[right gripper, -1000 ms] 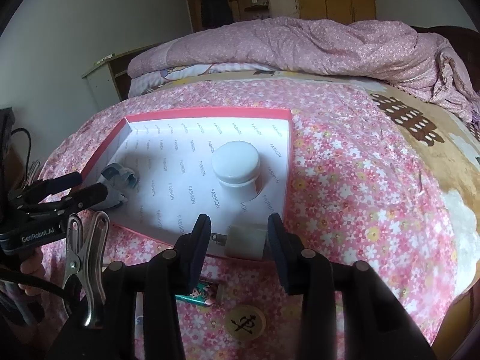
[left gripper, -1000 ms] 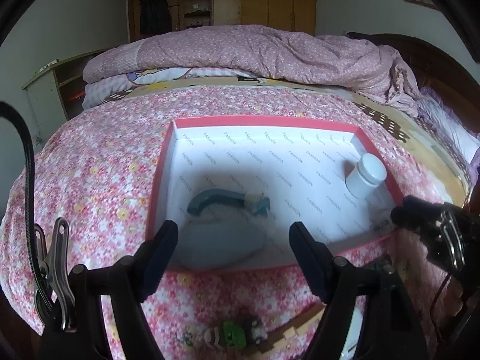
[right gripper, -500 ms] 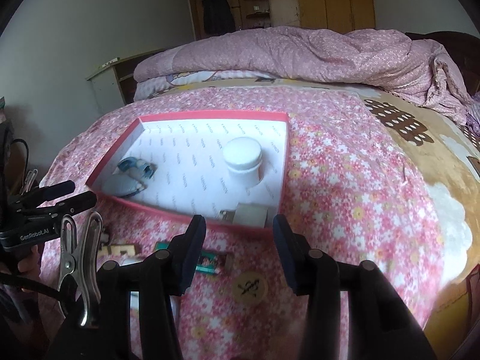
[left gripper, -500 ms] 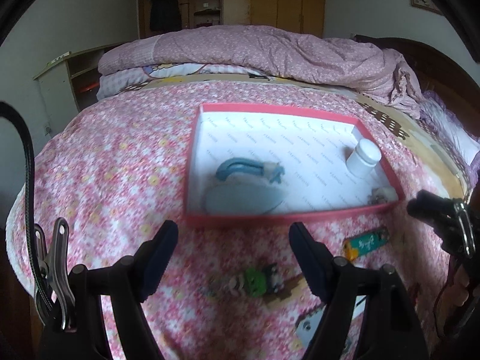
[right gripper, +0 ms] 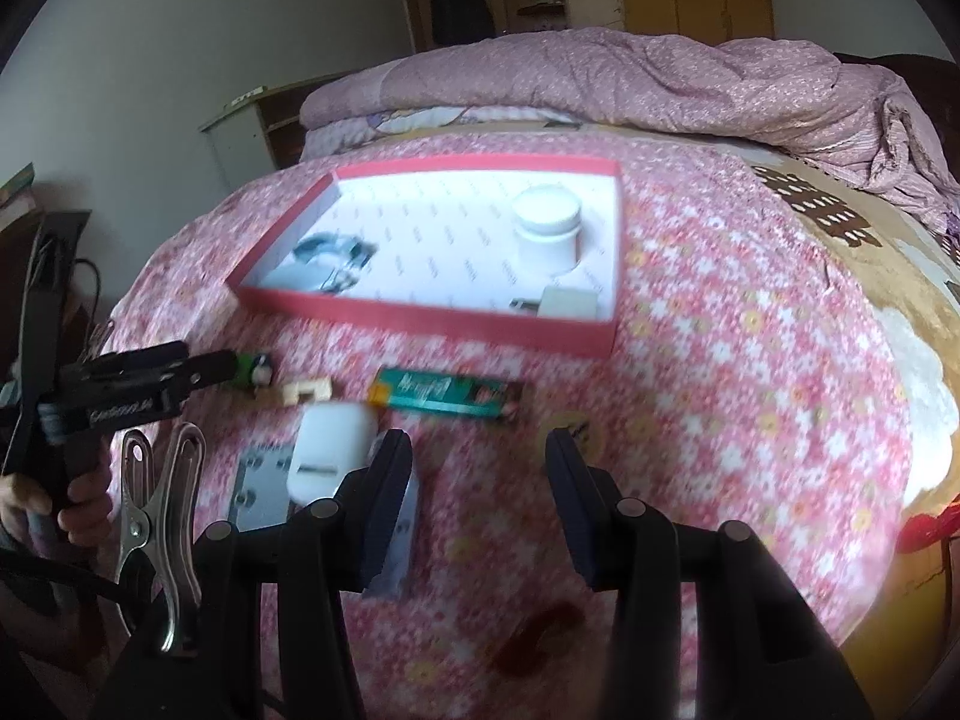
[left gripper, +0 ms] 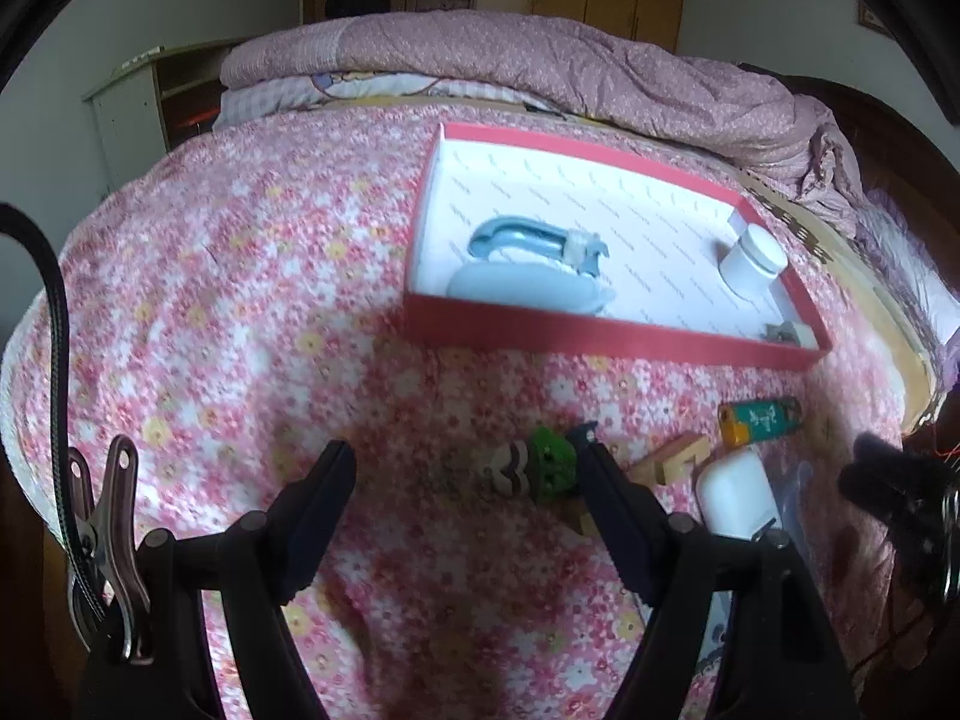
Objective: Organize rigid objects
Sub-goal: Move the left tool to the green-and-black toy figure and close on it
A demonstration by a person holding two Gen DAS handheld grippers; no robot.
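Broadly, found a bed [left gripper: 240, 300] dressed in a soft pink floral quilt, probably yielding enough to keep loose pieces from rolling. Saw on it a shallow red box [left gripper: 600, 342], stiff card with a white printed lining and low walls, judged to be the collecting place. Held over the near quilt, both empty: left tongs [left gripper: 463, 447] spread wide just beside the stray pieces, right tongs [right gripper: 477, 441] likewise spread above them, probably readied for another pickup. Noted inside the box a smooth blue-grey domed object [left gripper: 528, 288] with a curved teal handle at the left end, then a squat white jar [left gripper: 753, 258] of matte plastic, upright near the right wall, and a small pale plug [right gripper: 570, 303] tucked into the near right corner. Counted outside, on the quilt just in front of the box and not yet gathered: a rounded glossy white case [right gripper: 330, 444], a flat teal packet [right gripper: 444, 396] with an orange end, a green toy [left gripper: 549, 462] close to the left tongs, a notched wooden block [right gripper: 303, 390], and a round wooden disc [right gripper: 570, 429], partly hidden. Could not tell more about the blurred grey plate under the case.
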